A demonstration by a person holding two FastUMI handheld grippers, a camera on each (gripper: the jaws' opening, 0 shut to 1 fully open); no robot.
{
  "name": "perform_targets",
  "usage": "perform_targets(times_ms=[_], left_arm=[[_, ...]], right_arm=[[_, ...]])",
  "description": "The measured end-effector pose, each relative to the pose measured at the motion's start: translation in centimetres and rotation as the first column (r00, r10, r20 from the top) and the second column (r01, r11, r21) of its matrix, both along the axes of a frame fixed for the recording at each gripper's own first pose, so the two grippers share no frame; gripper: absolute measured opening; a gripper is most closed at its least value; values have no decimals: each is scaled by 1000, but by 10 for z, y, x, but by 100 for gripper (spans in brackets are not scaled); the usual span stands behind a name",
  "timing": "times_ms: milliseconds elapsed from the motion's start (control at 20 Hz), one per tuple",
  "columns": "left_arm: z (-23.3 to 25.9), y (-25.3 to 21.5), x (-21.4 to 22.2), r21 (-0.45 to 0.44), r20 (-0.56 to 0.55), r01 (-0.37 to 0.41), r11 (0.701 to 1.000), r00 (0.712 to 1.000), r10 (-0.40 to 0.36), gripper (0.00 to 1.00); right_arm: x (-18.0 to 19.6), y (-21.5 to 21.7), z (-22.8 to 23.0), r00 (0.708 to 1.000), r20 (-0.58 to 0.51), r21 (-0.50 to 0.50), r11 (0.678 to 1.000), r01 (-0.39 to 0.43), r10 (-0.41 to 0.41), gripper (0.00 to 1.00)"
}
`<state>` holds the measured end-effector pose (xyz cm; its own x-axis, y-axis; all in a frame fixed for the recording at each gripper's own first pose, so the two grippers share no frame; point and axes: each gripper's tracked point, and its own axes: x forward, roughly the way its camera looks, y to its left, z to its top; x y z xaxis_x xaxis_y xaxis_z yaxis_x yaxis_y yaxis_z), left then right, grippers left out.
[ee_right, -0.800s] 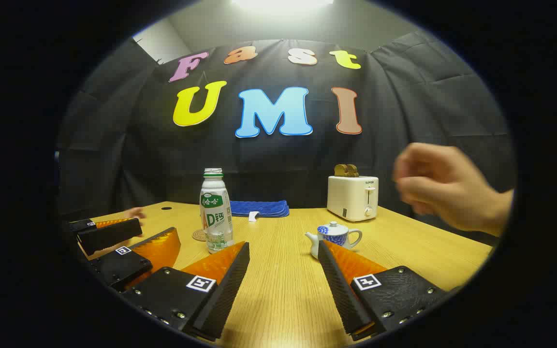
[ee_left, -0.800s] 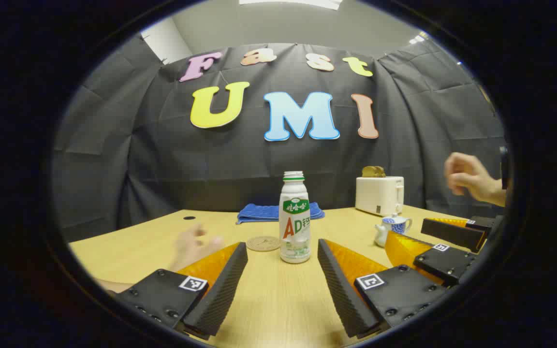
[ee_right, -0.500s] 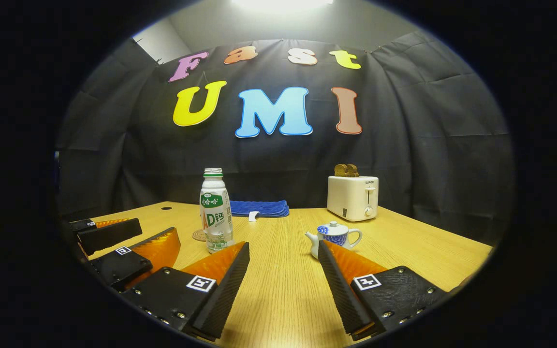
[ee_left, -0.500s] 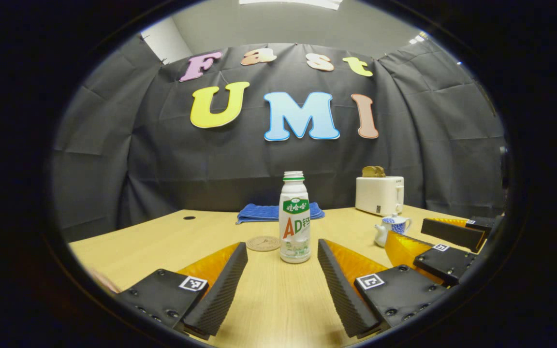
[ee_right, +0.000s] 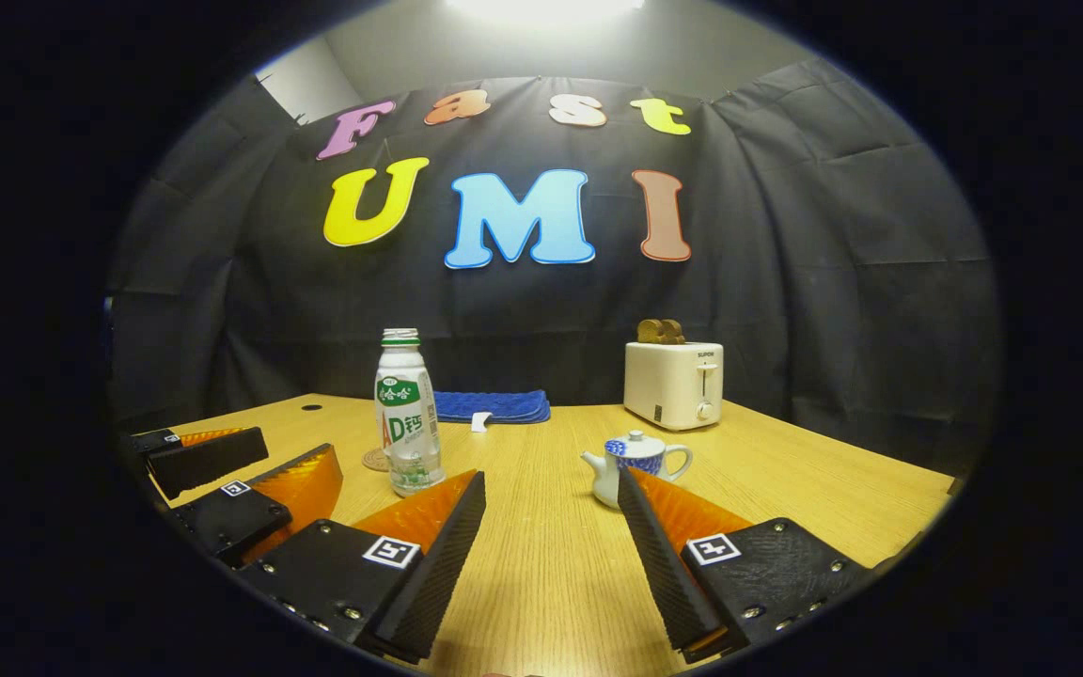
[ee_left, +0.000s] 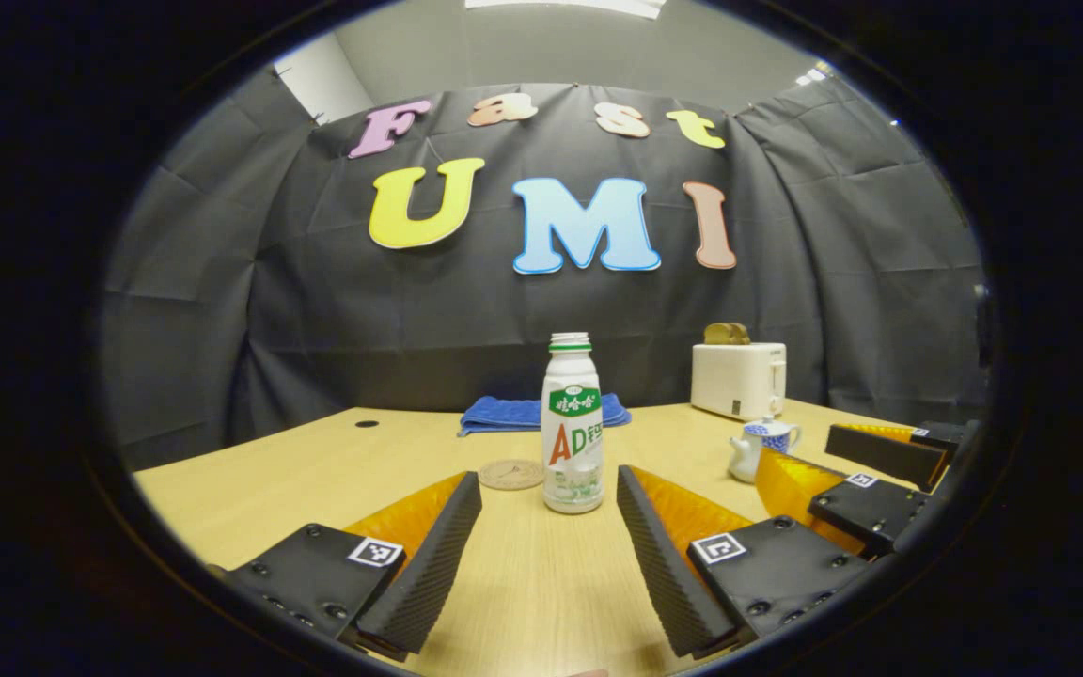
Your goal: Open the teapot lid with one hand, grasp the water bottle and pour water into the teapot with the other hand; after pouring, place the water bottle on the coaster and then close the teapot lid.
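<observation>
A white bottle (ee_left: 572, 428) with a green label stands uncapped on the wooden table (ee_left: 541, 602), straight ahead of my open left gripper (ee_left: 549, 480). Just behind it to the left lies a round coaster (ee_left: 511, 474). The small white-and-blue teapot (ee_left: 763, 447), lid on, sits to the right. In the right gripper view the teapot (ee_right: 634, 464) stands just beyond my open right gripper (ee_right: 551, 478), by its right finger. The bottle (ee_right: 406, 428) and coaster (ee_right: 375, 460) are off to its left. Neither gripper holds anything.
A white toaster (ee_right: 674, 384) with bread in it stands at the back right. A folded blue cloth (ee_right: 493, 405) lies by the wall. The left gripper (ee_right: 227, 480) shows at the right gripper view's left edge; the right gripper (ee_left: 866, 475) shows at the left gripper view's right.
The person's hands that showed in front of both cameras have gone from view. The right gripper's view has shifted slightly; bottle and teapot stand where they were.
</observation>
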<state>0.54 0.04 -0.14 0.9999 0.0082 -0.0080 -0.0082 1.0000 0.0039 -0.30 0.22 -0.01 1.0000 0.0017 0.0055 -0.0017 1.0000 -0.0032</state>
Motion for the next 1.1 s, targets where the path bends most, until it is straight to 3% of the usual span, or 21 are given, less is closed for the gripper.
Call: perform_targets(times_ms=[100,150,250,400,450,550,600,650,750,1100], left_arm=[[4,-17,4,-4,15,85,996,996,-85,96],[1,-13,8,-4,12,75,997,997,-75,100],[1,-1,12,-3,10,10,1000,1000,-10,100],[3,-4,14,-6,13,21,1000,1000,-21,96],[3,-4,16,-7,12,26,1000,1000,-26,100],[6,-10,24,-18,15,55,998,998,-55,96],[8,-12,27,-32,18,73,997,997,-73,100],[15,-13,31,-48,27,85,995,996,-84,91],[29,-12,40,-57,51,95,994,994,-92,100],[62,-20,93,-72,106,166,983,982,-158,100]], right_arm=[[-8,26,0,977,1,2,977,-215,215,90],[-8,23,0,975,-3,4,975,-222,222,90],[-2,5,2,991,-4,-3,991,-131,131,90],[-1,8,2,988,0,-6,988,-155,155,90],[-1,6,1,987,-2,-4,987,-162,162,90],[8,-5,2,988,-18,7,988,-155,155,88],[11,-10,5,988,-19,19,988,-153,153,87],[14,-17,10,990,-15,31,989,-142,142,87],[27,-33,19,994,1,37,993,-110,110,87],[88,-76,23,999,-33,26,999,-18,19,87]])
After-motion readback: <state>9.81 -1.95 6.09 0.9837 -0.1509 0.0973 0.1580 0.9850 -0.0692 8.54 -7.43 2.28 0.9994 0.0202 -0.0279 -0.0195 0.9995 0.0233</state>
